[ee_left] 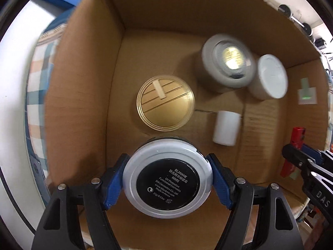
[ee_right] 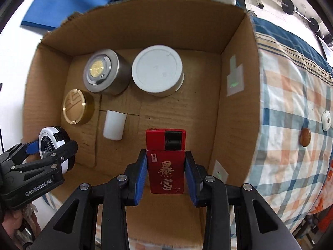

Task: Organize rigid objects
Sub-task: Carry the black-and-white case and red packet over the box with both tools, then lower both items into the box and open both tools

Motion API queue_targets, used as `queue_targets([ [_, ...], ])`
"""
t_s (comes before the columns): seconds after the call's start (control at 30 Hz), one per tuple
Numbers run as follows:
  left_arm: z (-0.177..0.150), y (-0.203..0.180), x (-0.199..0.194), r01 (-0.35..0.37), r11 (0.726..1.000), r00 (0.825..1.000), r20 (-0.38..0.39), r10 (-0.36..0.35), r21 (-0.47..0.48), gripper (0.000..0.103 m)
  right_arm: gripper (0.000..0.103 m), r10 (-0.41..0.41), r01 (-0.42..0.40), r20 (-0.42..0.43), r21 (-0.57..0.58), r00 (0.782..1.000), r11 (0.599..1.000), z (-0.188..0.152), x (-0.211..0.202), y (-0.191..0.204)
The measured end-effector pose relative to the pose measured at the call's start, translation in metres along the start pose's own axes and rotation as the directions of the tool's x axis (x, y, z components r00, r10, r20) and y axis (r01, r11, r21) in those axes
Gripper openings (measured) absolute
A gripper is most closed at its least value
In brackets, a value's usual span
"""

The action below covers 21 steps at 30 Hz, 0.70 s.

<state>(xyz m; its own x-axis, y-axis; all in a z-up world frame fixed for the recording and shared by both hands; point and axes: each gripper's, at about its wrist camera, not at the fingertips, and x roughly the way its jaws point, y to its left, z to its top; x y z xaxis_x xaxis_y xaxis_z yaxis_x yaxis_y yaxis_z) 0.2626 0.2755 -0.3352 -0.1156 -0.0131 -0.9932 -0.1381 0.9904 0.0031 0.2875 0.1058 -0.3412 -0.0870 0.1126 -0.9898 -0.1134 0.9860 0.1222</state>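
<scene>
My left gripper (ee_left: 167, 182) is shut on a round white compact (ee_left: 167, 179) with a black label, held over the near left part of the cardboard box (ee_left: 87, 95). The compact (ee_right: 51, 143) and left gripper (ee_right: 50, 149) also show in the right wrist view. My right gripper (ee_right: 165, 170) is shut on a red lighter (ee_right: 165, 162) with gold characters, held over the box's (ee_right: 235, 125) near middle. The red lighter (ee_left: 292, 152) shows at the right edge of the left wrist view. In the box lie a gold round tin (ee_right: 78, 106), a silver tin (ee_right: 104, 73), a white-lidded jar (ee_right: 158, 70) and a small white cylinder (ee_right: 114, 125).
The box sits on a checked blue and orange cloth (ee_right: 291, 104). A brown round object (ee_right: 305, 136) and a white round object (ee_right: 326, 120) lie on the cloth to the right. A blue mat (ee_right: 60, 2) lies behind the box. Dumbbells (ee_right: 289, 6) are at far right.
</scene>
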Motion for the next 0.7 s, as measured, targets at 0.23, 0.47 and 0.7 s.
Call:
queue_targets([
  [0.23, 0.017, 0.013, 0.032, 0.010, 1.000, 0.998, -0.059, -0.012, -0.027, 0.073, 0.036, -0.018, 0.018, -0.065, 0.010, 0.998, 1.000, 0.016, 0.037, 0.010],
  [0.47, 0.028, 0.008, 0.028, 0.010, 1.000, 0.999, -0.036, -0.010, -0.001, 0.073, 0.036, -0.010, 0.014, -0.101, 0.036, 0.995, 0.999, 0.022, 0.058, 0.011],
  [0.7, 0.014, 0.002, 0.033, 0.004, 1.000, 0.996, -0.084, -0.002, 0.028, 0.073, 0.037, -0.002, 0.007, -0.133, 0.042, 0.991, 0.999, 0.022, 0.063, 0.008],
])
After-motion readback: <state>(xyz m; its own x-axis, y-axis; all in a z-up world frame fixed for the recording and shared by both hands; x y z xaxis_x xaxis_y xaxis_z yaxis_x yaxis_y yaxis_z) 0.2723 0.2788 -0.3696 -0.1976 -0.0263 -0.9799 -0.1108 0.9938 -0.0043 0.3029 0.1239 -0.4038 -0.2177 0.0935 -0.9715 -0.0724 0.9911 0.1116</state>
